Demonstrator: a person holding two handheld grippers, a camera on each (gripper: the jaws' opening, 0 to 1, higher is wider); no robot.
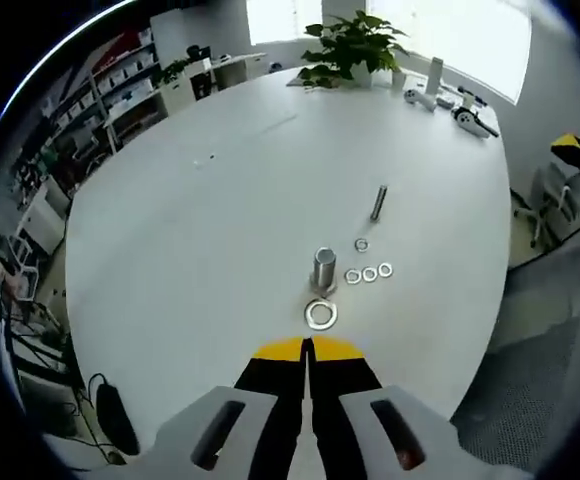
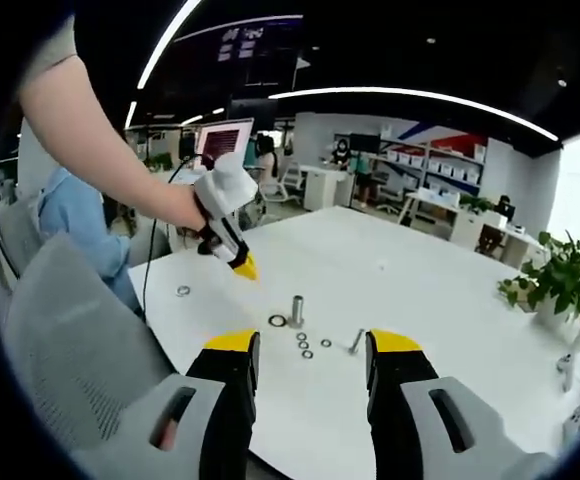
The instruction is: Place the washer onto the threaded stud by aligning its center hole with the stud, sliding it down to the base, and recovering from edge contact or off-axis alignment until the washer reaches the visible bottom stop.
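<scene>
A short metal stud (image 1: 324,268) stands upright on the white table (image 1: 220,200). A large washer (image 1: 320,315) lies flat just in front of it. My left gripper (image 1: 308,347) is shut with nothing in it, tips a little short of that washer. Three small washers (image 1: 369,272) sit in a row right of the stud, another one (image 1: 361,244) behind them, and a loose bolt (image 1: 378,202) lies farther back. In the right gripper view my right gripper (image 2: 312,346) is open above the table edge, with the stud (image 2: 296,310), the large washer (image 2: 277,321) and the left gripper (image 2: 242,266) beyond.
A potted plant (image 1: 352,45) and white tools (image 1: 465,112) sit at the table's far end. Another washer (image 2: 183,291) lies near the table corner. A person's arm (image 2: 100,140) holds the left gripper. A grey chair (image 2: 60,330) is close on the left; another plant (image 2: 560,280) stands right.
</scene>
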